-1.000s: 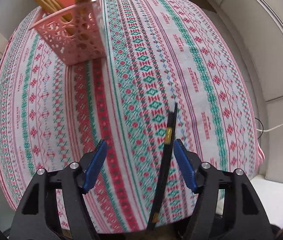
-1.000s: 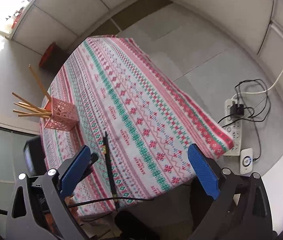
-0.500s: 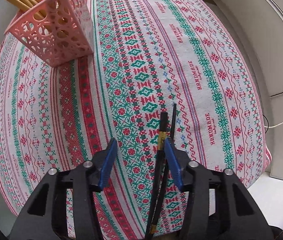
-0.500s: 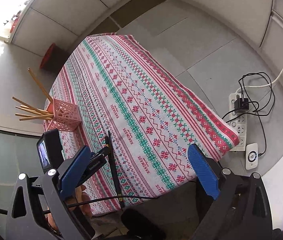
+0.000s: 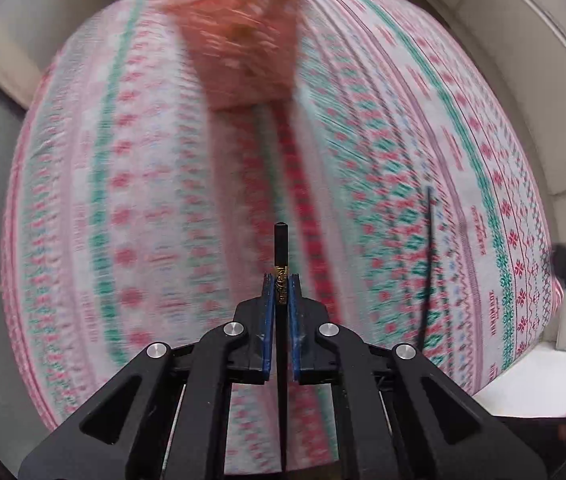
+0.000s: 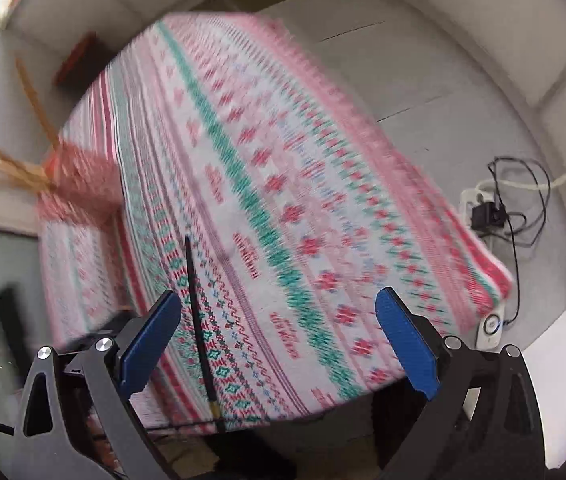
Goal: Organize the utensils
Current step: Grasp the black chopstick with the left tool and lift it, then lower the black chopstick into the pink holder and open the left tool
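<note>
Left claw (image 5: pixel 282 285) grips one black chopstick (image 5: pixel 281 248); blurred holder (image 5: pixel 243 56) apparently beyond.

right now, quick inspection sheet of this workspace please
surface: table under a patterned tablecloth
job's things: one black chopstick clamped in the left tool; second black chopstick lying on the cloth; pink basket holding wooden chopsticks
clutter: nothing seen
grippers: left tool shut on the chopstick; right tool open, empty
cables: power strip with cables on the floor
surroundings: pale tiled floor
</note>
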{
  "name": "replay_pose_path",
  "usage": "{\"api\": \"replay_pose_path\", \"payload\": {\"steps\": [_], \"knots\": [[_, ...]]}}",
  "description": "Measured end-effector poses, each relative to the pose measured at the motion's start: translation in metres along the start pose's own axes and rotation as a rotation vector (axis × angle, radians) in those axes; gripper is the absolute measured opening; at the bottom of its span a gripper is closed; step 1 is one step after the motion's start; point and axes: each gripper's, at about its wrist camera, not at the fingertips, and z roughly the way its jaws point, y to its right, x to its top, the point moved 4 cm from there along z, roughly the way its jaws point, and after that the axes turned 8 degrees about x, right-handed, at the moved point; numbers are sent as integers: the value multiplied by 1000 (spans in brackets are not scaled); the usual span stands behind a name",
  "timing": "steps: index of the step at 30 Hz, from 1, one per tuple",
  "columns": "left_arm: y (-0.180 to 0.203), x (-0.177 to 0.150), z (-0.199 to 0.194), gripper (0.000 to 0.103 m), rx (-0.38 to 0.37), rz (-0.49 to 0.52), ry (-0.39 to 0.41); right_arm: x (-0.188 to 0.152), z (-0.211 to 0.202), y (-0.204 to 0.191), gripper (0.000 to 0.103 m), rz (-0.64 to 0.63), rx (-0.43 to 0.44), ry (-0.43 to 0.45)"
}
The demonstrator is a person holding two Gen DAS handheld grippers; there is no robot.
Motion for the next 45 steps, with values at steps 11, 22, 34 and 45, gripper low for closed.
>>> {"api": "replay_pose_path", "payload": {"steps": [11,22,34,45], "knots": [[-47,-3,-57,6,0,-79,142,-10,68,-53,66,-135,-110,-44],[-63,3,-105,6,-30,-107,250,-16,33,-56,6,-176,-91,68],[-82,6,-185,6,-85,-159,440,-19,-145,-84,5,-318,26,436],[-87,34,-254,6,-117,-207,618,18,-276,-125,5,-358,218,657]]}}
